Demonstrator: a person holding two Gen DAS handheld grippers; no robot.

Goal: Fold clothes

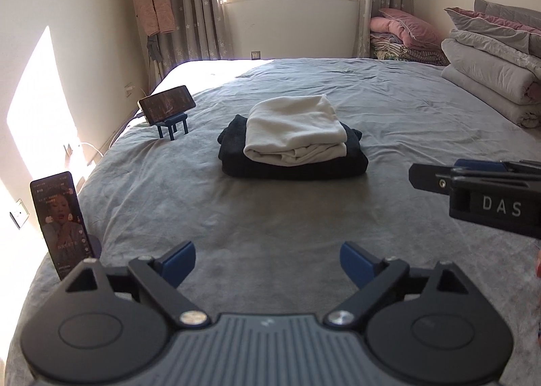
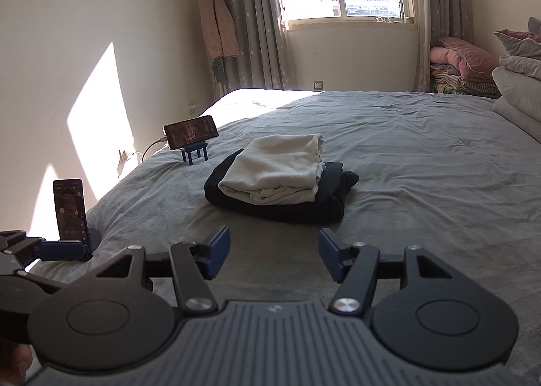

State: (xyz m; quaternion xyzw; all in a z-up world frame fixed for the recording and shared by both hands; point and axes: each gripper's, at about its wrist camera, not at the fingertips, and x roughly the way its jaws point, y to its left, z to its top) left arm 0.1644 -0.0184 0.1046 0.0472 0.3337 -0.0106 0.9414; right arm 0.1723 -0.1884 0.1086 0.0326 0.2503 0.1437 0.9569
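Two folded clothes sit in a neat pile on the bed.

The white cloth (image 1: 295, 129) lies on top of the dark cloth (image 1: 294, 168), out on the gray bed (image 1: 270, 210). The left gripper (image 1: 267, 262) and right gripper (image 2: 274, 252) hang near it, apart from it, jaws wide and holding nothing. This fold looks done. Next, I think, they need another cloth to fold; none shows here.

Both my wrist cameras look forward and slightly down across the bed (image 1: 270, 210), sharing the folded stack (image 1: 294, 142) well ahead of each gripper; my left camera also catches my right gripper (image 1: 473, 190) alongside.
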